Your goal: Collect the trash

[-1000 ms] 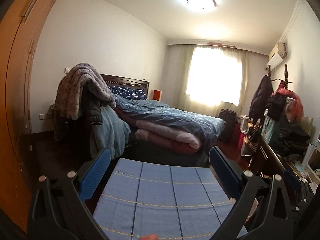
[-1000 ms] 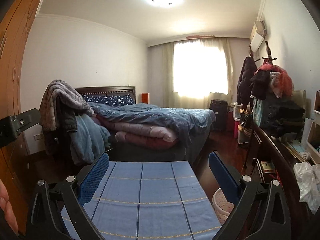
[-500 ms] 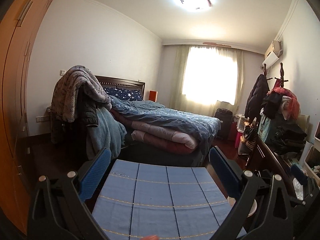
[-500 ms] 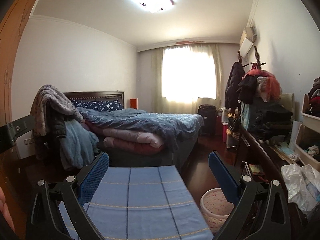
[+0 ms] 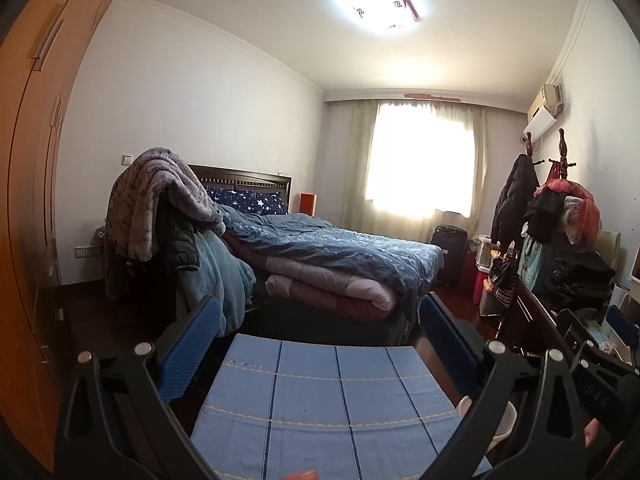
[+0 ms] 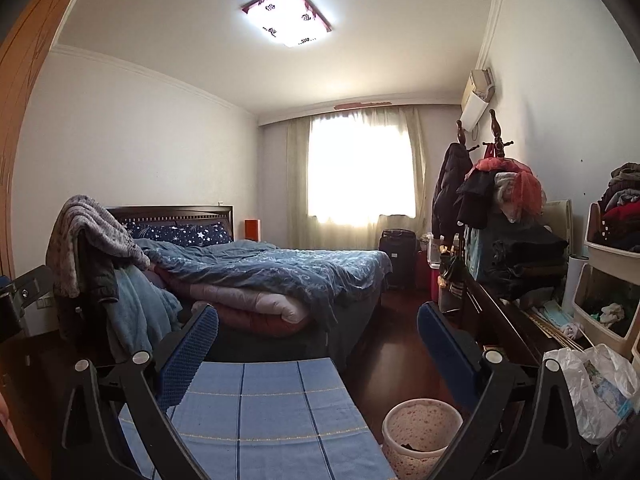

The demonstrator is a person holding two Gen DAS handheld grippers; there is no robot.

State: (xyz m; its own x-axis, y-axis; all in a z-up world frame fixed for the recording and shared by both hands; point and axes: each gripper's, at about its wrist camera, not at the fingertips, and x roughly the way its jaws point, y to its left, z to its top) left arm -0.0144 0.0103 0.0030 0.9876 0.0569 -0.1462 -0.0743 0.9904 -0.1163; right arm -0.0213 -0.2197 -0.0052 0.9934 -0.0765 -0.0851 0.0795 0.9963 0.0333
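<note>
Left wrist view. The left hand-held gripper (image 5: 316,340) is held level with its blue pads spread wide and nothing between them. Below it lies a blue checked cloth (image 5: 320,404) over a flat surface, bare on top. Beyond stands the bed (image 5: 336,256) with a rumpled blue quilt, and at its near left corner a grey blanket (image 5: 160,196) is draped over piled clothes. A bright curtained window (image 5: 420,160) fills the far wall. A coat rack (image 5: 560,200) loaded with garments stands at right, in front of a dark table (image 5: 532,320) running along the right wall. A sliver of the pale trash bin (image 5: 500,420) shows low right, mostly hidden behind the gripper's right finger. Part of the other gripper's black frame shows at the right edge.

Right wrist view. The right hand-held gripper (image 6: 318,340) is likewise released, pads far apart, grasping nothing. The blue checked cloth (image 6: 264,408) sits low left. The trash bin (image 6: 420,428), pale and speckled, stands on the dark floor (image 6: 392,356) just right of the cloth, between it and the table (image 6: 504,332); something dark lies at its bottom. A crumpled white plastic bag (image 6: 592,388) rests on the near end of the table, at right of the bin. White storage bins (image 6: 608,280) stuffed with clothes are stacked at far right.
</note>
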